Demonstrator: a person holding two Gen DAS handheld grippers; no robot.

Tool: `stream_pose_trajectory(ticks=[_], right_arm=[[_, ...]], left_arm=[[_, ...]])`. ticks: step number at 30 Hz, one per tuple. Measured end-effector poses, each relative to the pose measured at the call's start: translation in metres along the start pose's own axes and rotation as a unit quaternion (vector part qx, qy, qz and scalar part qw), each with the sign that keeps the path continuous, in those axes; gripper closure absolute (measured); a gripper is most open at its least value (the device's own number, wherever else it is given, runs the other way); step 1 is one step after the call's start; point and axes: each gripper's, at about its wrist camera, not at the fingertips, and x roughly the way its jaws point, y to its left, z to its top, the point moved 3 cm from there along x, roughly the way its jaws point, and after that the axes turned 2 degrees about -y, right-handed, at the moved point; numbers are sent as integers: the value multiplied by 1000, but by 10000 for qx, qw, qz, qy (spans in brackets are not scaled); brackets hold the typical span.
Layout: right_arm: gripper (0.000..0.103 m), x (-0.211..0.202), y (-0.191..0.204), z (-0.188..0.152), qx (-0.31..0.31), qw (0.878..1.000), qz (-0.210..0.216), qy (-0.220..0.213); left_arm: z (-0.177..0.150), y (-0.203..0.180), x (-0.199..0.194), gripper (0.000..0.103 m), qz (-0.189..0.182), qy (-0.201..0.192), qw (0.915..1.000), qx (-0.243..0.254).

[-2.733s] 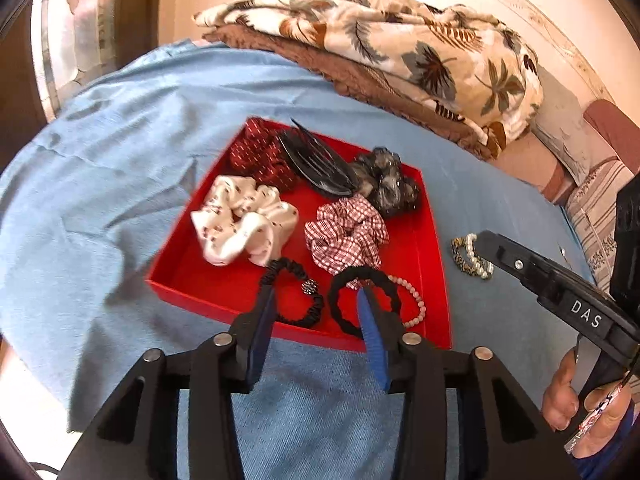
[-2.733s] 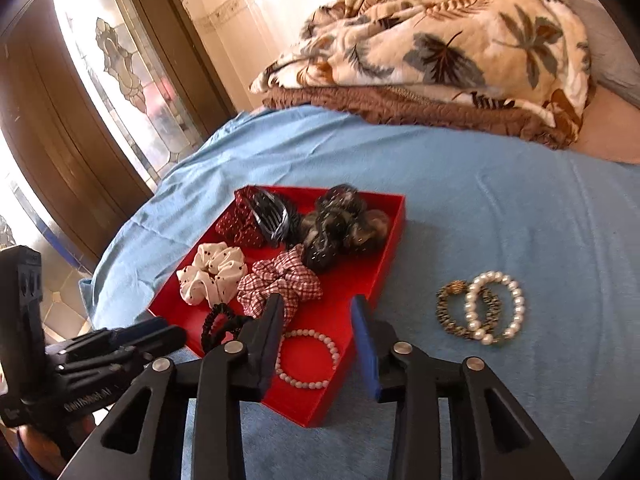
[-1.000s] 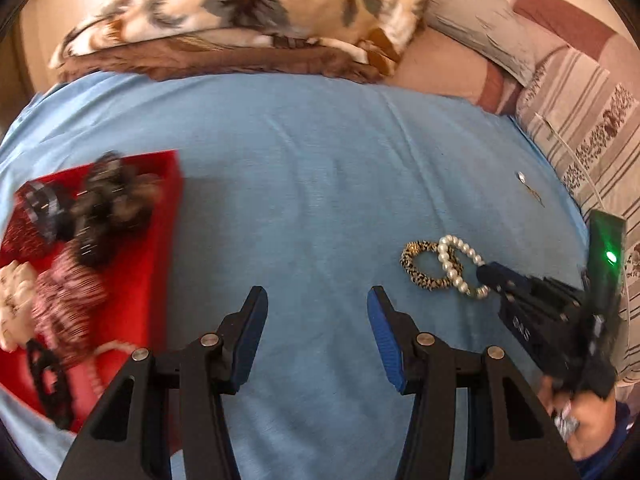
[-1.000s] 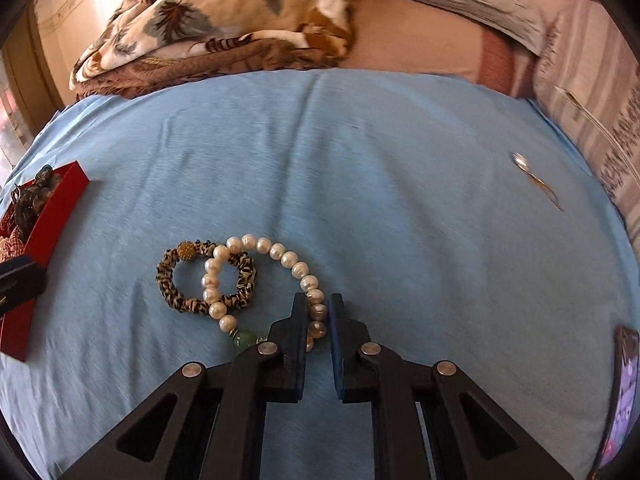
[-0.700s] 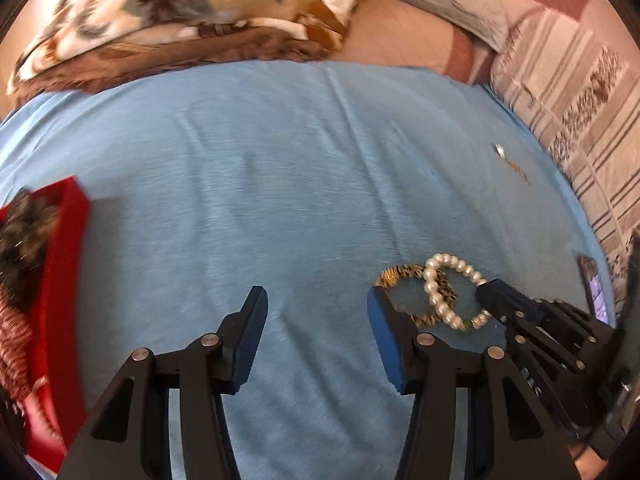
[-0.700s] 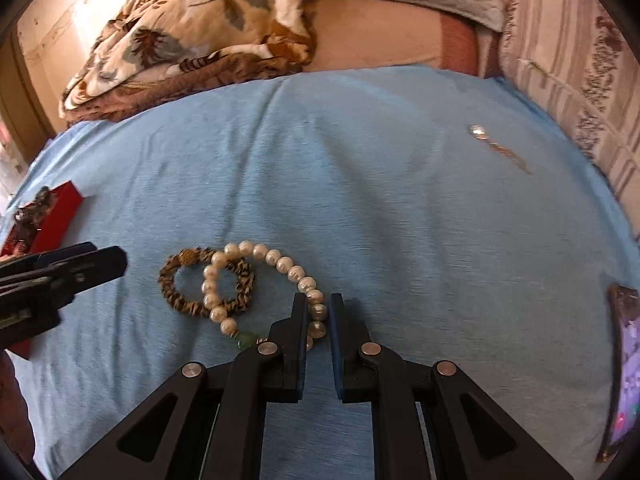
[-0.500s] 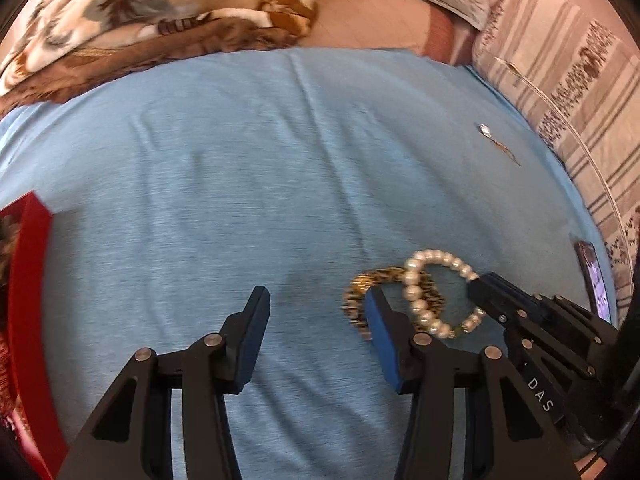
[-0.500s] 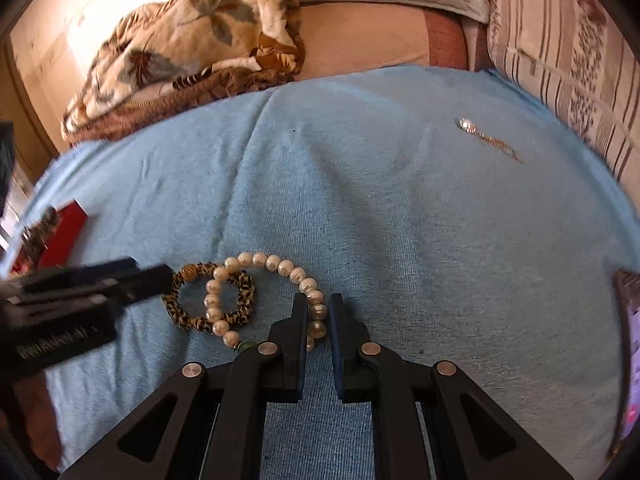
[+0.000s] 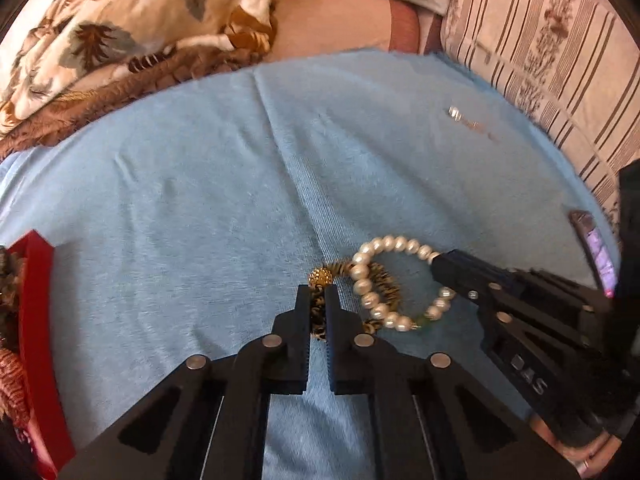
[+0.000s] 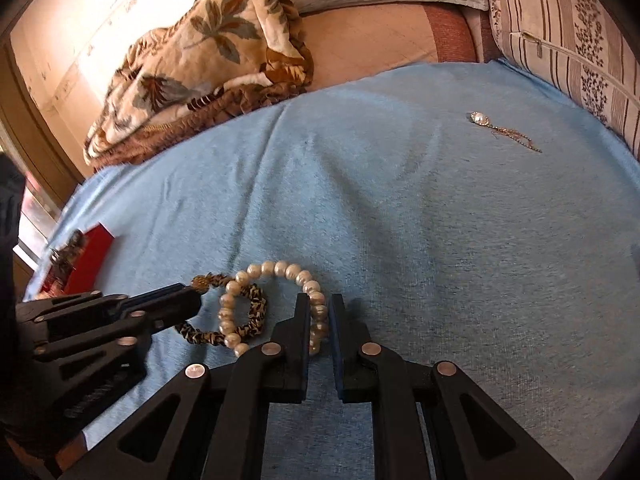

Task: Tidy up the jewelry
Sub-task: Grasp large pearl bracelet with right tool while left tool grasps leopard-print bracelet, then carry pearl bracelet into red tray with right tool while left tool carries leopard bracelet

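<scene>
A pearl bracelet point(image 9: 372, 280) point(image 10: 276, 269) and a leopard-print bracelet point(image 9: 384, 280) point(image 10: 256, 304) with a gold bead lie overlapping on the blue cloth. My left gripper point(image 9: 318, 300) is shut on the leopard-print bracelet just below the gold bead; it also shows in the right wrist view point(image 10: 188, 300). My right gripper point(image 10: 319, 312) is shut on the pearl bracelet's right side; it also shows in the left wrist view point(image 9: 440, 264). The red tray point(image 9: 38, 320) point(image 10: 90, 254) with hair ties sits at the far left.
A gold pendant chain point(image 10: 502, 130) point(image 9: 468, 120) lies on the cloth at the far right. A floral blanket point(image 10: 208, 40) is piled at the back. Striped cushions point(image 9: 540, 48) line the right side. A phone point(image 9: 596, 250) lies at the right edge.
My left gripper swung right from the tray to the bracelets and closed on the leopard-print one. My right gripper stays shut on the pearl bracelet.
</scene>
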Motion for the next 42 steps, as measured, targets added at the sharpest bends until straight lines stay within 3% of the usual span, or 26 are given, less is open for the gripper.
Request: stream_pose_trajectory(ticks=[7, 12, 23, 42], right_arm=[[93, -19, 23, 6, -105, 9996, 145, -224], [93, -38, 44, 9, -312, 9989, 120, -329], [93, -71, 99, 6, -941, 9947, 71, -405], [93, -94, 205, -9, -1952, 9794, 315, -416]], left_arm=[[-7, 19, -65, 97, 130, -444, 9989, -50], [-19, 41, -102, 97, 738, -691, 9948, -150], [-55, 96, -152, 97, 1483, -893, 9827, -651], [-98, 162, -198, 97, 1910, -1039, 9659, -1406]])
